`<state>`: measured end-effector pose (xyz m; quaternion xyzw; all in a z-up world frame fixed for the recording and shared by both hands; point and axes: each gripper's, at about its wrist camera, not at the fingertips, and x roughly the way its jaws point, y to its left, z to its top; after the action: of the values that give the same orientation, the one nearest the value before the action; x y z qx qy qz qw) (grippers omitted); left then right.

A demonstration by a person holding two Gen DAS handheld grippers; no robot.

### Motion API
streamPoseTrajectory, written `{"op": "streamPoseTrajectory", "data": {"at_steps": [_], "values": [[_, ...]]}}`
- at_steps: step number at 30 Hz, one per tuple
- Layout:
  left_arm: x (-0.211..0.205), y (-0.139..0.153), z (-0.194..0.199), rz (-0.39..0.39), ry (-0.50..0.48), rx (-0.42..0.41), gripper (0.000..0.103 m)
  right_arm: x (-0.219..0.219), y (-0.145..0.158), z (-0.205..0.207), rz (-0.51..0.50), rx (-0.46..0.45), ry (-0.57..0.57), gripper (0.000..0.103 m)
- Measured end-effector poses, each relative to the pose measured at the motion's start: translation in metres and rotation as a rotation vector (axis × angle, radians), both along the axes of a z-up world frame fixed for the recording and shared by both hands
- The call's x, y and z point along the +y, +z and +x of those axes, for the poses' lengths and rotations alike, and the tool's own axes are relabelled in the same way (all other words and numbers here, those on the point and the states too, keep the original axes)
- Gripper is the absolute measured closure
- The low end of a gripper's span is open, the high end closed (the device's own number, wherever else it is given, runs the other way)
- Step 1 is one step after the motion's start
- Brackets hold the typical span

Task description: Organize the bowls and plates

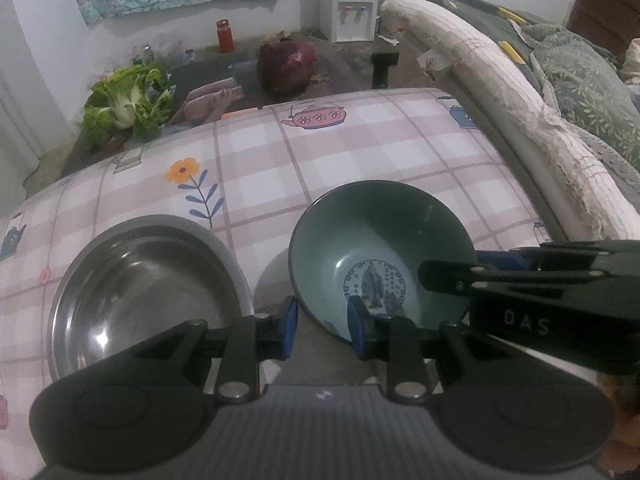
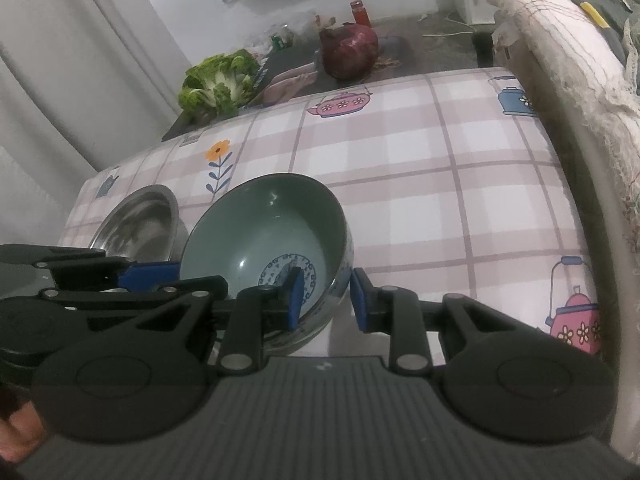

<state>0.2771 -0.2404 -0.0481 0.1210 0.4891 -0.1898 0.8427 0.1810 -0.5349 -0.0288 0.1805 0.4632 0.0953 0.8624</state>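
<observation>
A green ceramic bowl with a blue figure medallion inside stands on the checked tablecloth. A steel bowl stands to its left. My left gripper is open; its fingers straddle the green bowl's near left rim, one blue pad inside and one outside. My right gripper is open and straddles the same bowl's right rim, one pad inside, one outside. The right gripper also shows in the left wrist view, reaching in from the right. The steel bowl sits behind the left gripper.
The table has a pink checked cloth with teapot and flower prints. A padded sofa arm runs along the right edge. On the floor beyond lie a green cabbage, a purple cabbage and a red bottle.
</observation>
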Motion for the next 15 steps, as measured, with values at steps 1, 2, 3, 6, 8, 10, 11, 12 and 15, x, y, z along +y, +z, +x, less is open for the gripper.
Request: {"op": "streamPoseTrajectory", "data": {"at_steps": [1,2,3,6,8,10,11,12,15], "values": [[0.0004,0.0004,-0.0004,-0.002,0.0,0.0,0.076,0.0005,0.0004,-0.0006,-0.001,-0.001,0.002,0.078],[0.0007,0.0007,-0.0013,-0.004,0.0,-0.002,0.076,0.0007,0.0005,-0.0006,-0.002,-0.002,0.004,0.078],[0.0007,0.0009,-0.0021,-0.002,-0.001,-0.004,0.075,0.001,0.0006,-0.0007,-0.006,-0.002,0.004,0.078],[-0.0006,0.0004,-0.0029,0.005,-0.003,-0.01,0.076,0.0007,0.0003,0.0005,-0.007,-0.002,0.005,0.078],[-0.0018,-0.0001,-0.0029,0.011,-0.006,-0.015,0.075,0.0013,0.0003,0.0001,-0.008,-0.003,0.006,0.078],[-0.0026,-0.001,-0.0021,0.015,-0.007,-0.017,0.075,0.0011,0.0001,0.0005,-0.008,-0.003,0.006,0.078],[-0.0026,-0.0012,-0.002,0.013,-0.006,-0.015,0.075,0.001,0.0,0.0005,-0.006,-0.002,0.006,0.078],[-0.0028,-0.0015,-0.0017,0.012,-0.005,-0.012,0.075,0.0011,-0.0001,0.0006,-0.006,-0.002,0.005,0.078],[-0.0023,-0.0037,0.0005,0.01,0.001,-0.005,0.075,0.0017,0.0001,0.0009,-0.006,-0.001,0.004,0.078]]}}
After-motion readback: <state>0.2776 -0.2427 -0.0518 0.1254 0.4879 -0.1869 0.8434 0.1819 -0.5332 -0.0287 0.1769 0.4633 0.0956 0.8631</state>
